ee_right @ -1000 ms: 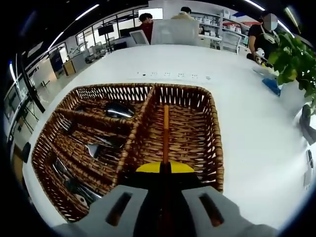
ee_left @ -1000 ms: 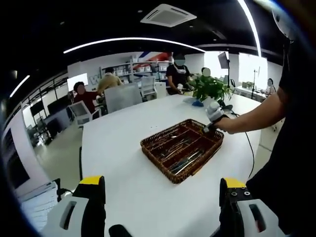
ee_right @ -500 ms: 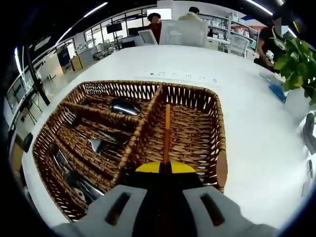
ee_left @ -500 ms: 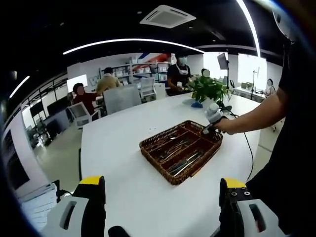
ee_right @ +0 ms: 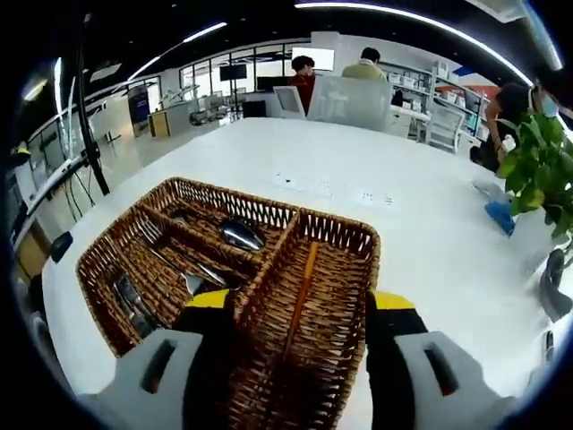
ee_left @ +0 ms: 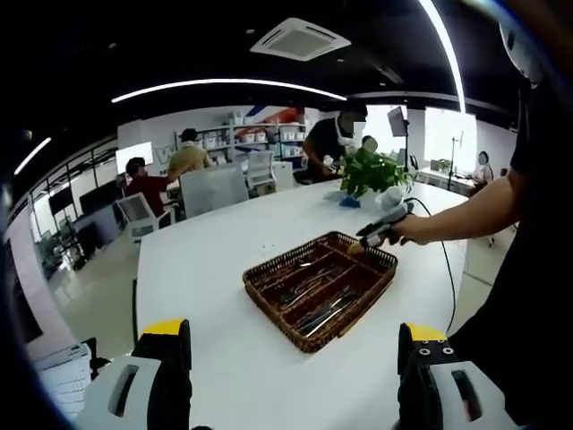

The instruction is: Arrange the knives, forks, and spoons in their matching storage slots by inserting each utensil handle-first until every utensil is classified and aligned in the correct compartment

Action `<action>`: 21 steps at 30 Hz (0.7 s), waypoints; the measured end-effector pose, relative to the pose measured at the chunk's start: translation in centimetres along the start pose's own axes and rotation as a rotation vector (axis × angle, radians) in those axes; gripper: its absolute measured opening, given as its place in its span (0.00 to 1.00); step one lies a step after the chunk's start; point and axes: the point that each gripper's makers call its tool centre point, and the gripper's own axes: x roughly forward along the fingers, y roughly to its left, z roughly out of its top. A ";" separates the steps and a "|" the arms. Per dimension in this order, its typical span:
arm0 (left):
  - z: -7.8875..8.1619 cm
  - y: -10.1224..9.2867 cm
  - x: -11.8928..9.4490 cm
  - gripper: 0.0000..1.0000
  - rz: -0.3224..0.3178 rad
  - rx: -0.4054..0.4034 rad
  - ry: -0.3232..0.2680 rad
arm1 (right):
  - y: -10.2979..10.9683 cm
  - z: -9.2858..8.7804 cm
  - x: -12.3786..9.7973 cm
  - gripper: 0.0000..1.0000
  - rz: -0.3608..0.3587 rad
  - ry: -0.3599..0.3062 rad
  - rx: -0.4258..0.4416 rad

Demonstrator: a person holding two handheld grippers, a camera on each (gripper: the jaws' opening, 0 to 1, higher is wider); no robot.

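A brown wicker basket [ee_left: 269,278] [ee_right: 107,269] with divided slots stands on the white table [ee_left: 206,269]. Its narrow slots hold a spoon [ee_right: 240,235], forks [ee_right: 170,258] and knives [ee_right: 125,297]. A thin orange utensil [ee_right: 307,285] lies loose along the wide slot. My right gripper [ee_right: 300,303] is open, its yellow-tipped jaws straddling the near end of that slot. In the left gripper view a person's hand holds the right gripper [ee_left: 380,230] at the basket's far corner. My left gripper [ee_left: 294,330] hangs open over the near table, well short of the basket, nothing between its jaws.
A potted plant [ee_left: 372,167] [ee_right: 537,161] stands on the table beyond the basket, with a blue item [ee_right: 501,215] beside it. A cable [ee_left: 448,269] runs over the table's right edge. People [ee_left: 183,152] sit at desks and chairs at the far end.
My right gripper has opened and let go of the orange utensil, which now lies in the wide slot; the gripper has drawn back and up. The left view has shifted slightly.
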 end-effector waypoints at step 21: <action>3.6 -2.1 3.5 1.00 -0.076 -0.007 -0.076 | 1.1 4.9 -9.2 0.99 0.137 -0.157 -0.036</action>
